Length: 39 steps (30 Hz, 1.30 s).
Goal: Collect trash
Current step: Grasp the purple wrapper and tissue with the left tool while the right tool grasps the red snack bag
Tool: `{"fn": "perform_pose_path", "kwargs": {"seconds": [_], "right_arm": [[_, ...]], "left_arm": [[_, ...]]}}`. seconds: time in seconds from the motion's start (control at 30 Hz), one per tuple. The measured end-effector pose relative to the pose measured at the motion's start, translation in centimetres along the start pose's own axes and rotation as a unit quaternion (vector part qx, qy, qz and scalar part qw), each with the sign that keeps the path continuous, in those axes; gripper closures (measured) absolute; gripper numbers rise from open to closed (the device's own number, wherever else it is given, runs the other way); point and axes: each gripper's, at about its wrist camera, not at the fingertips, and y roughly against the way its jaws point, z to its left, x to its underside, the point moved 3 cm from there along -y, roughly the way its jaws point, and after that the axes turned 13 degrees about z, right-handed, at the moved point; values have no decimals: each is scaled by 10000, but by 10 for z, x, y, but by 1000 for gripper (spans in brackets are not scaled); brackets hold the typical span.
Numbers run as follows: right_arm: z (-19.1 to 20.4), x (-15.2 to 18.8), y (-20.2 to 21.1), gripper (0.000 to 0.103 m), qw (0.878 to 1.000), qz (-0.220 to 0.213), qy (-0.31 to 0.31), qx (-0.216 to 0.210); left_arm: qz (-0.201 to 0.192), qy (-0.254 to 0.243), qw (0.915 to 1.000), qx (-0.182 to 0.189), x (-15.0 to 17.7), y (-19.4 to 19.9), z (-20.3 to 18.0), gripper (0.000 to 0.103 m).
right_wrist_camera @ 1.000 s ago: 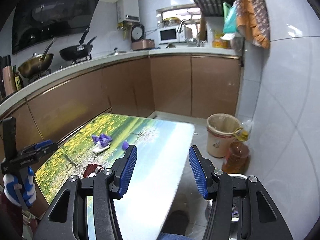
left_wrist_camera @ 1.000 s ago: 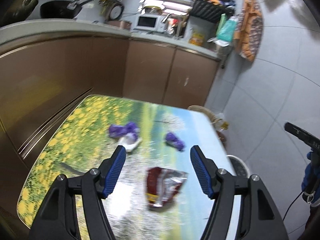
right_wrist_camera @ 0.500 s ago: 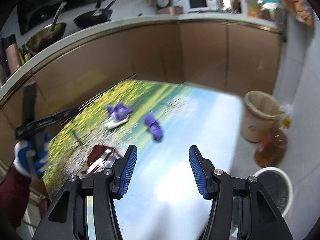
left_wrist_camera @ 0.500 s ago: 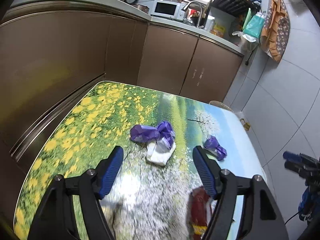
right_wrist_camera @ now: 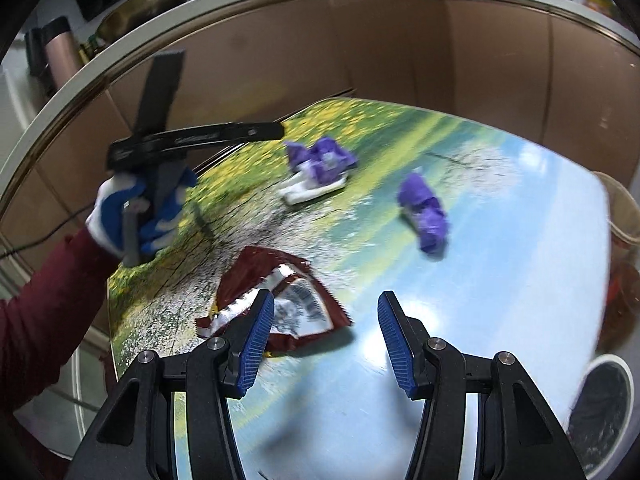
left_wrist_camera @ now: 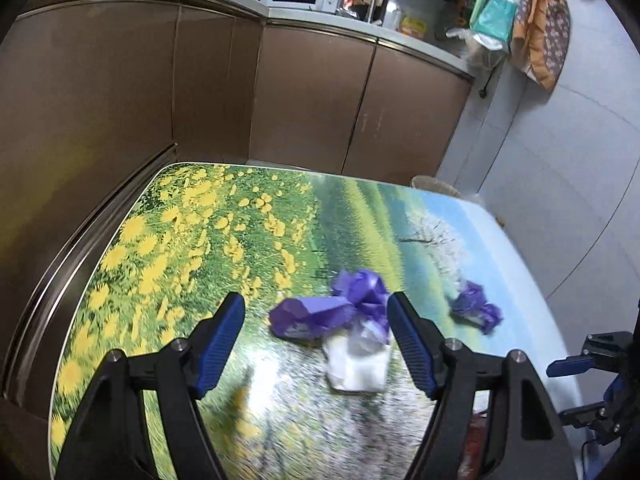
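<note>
A clump of purple wrappers (left_wrist_camera: 320, 314) on a white tissue (left_wrist_camera: 356, 366) lies on the landscape-printed table (left_wrist_camera: 200, 240), just beyond and between the fingertips of my left gripper (left_wrist_camera: 315, 304). Its jaws stand wide and touch nothing. A smaller purple wrapper (left_wrist_camera: 476, 308) lies to the right. In the right wrist view a torn red snack bag (right_wrist_camera: 280, 280) lies under the left finger of my right gripper (right_wrist_camera: 326, 300), which is open and empty. The purple wrapper (right_wrist_camera: 426, 212) and the clump (right_wrist_camera: 320, 164) lie farther off. A gloved hand (right_wrist_camera: 136, 208) holds the left gripper (right_wrist_camera: 192, 140).
Brown cabinets (left_wrist_camera: 312, 92) wrap the table's far and left sides. A lined bin (right_wrist_camera: 622, 208) stands past the table's right end, an oil bottle (right_wrist_camera: 620, 304) beside it and a white bucket (right_wrist_camera: 600, 412) on the floor nearer me. The right gripper (left_wrist_camera: 580, 360) shows at the left view's edge.
Both grippers have dropped toward the table and tipped downward. The left one moved from the red bag to the purple clump, jaws a little wider. The right one came over the red bag.
</note>
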Motion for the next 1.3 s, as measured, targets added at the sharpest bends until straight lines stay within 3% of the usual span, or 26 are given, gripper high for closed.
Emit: {"fn": "perform_pose_path", "kwargs": {"seconds": [0.23, 0.33, 0.53, 0.67, 0.73, 0.77, 0.83, 1.13, 1.3], "right_arm": [[2, -11, -23, 49, 9995, 136, 81, -258], [4, -14, -27, 49, 9994, 166, 114, -273], [6, -14, -31, 49, 9992, 246, 173, -277], [10, -13, -38, 50, 9987, 339, 245, -278], [12, -13, -41, 53, 9984, 402, 270, -287], [11, -13, -43, 56, 9983, 433, 280, -289], [11, -14, -48, 62, 9979, 486, 304, -291], [5, -9, -54, 85, 9975, 567, 248, -344], [10, -7, -55, 91, 9971, 586, 382, -303]], "left_arm": [[97, 138, 9980, 603, -18, -21, 9, 31], [99, 13, 9976, 683, -22, -24, 3, 31], [359, -660, 9966, 345, -19, -35, -25, 31], [568, -838, 9947, 162, -13, -47, -35, 32], [629, -741, 9952, 112, -10, -52, -34, 37], [660, -693, 9953, 145, -9, -53, -33, 51], [708, -518, 9958, 255, -6, -56, -28, 61], [423, 176, 9967, 670, -3, -41, -9, 64], [305, 482, 9959, 700, 0, -29, -2, 65]]}}
